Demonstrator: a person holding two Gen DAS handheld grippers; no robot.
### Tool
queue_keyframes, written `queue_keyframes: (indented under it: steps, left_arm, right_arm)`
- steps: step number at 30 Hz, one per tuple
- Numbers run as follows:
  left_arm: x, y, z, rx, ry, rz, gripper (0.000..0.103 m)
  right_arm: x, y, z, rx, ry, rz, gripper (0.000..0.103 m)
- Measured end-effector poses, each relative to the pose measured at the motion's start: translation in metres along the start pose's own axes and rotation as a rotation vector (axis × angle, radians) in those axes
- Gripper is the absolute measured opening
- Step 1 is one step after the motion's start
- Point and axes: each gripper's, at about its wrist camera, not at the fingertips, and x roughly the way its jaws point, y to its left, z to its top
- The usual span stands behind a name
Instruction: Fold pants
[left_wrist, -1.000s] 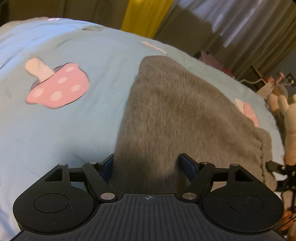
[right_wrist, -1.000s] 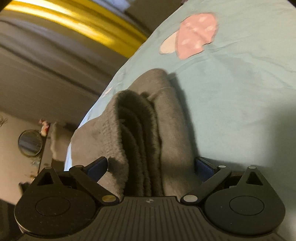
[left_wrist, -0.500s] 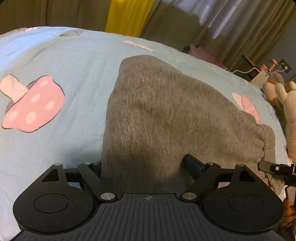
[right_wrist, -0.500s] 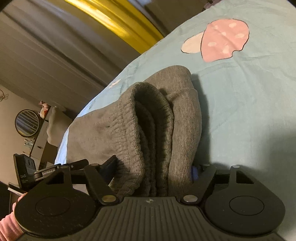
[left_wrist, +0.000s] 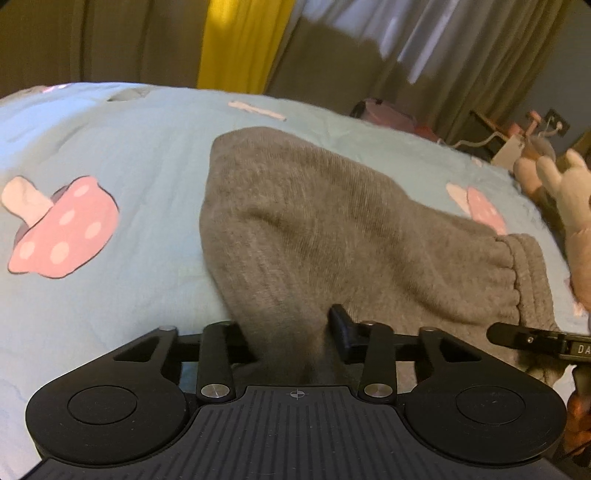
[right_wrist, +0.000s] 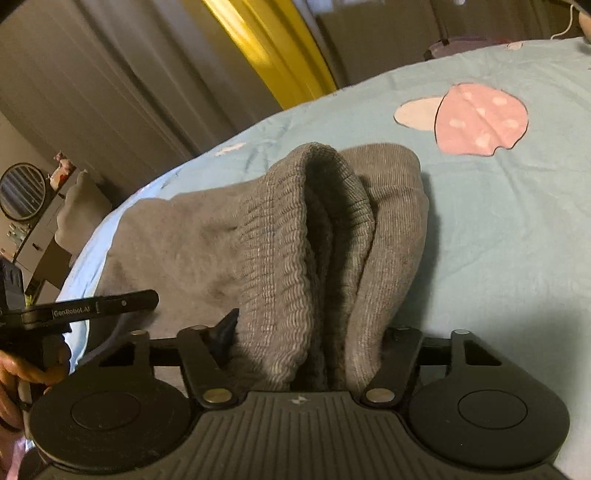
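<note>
Grey pants (left_wrist: 332, 229) are lying on a light blue bedspread (left_wrist: 110, 302) printed with pink mushrooms, stretching forward and away from both claws. The left gripper (left_wrist: 291, 325) is clenching a bunched, plain edge of the fabric. The right gripper (right_wrist: 306, 343) is pinching several stacked layers at the ribbed waistband (right_wrist: 280, 236). Both are holding one near edge, side by side, with the long axis running away across the bed.

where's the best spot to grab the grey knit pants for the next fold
Grip the grey knit pants at the ribbed waistband, coming in from its open end: stacked layers there form a thick, firm edge. The right gripper is already clamped there; the left gripper pinches the opposite end.
</note>
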Motion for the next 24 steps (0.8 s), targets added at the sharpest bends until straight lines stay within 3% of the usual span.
queue_keyframes:
  steps: [3, 8, 15, 24]
  left_arm:
    - [-0.009, 0.005, 0.001, -0.057, -0.026, -0.027, 0.031]
    - [-0.024, -0.005, 0.001, -0.006, -0.059, -0.030, 0.028]
    - [-0.041, -0.005, 0.010, -0.041, -0.107, -0.062, 0.020]
    - [-0.058, -0.026, 0.052, -0.032, -0.213, -0.093, 0.021]
  right_arm:
    - [-0.005, 0.001, 0.001, 0.024, -0.019, 0.006, 0.060]
    - [-0.016, 0.009, 0.000, 0.018, -0.057, 0.010, 0.058]
    - [-0.026, 0.016, 0.006, 0.033, -0.095, 0.027, 0.056]
    - [-0.048, 0.021, 0.049, 0.039, -0.209, 0.049, 0.056]
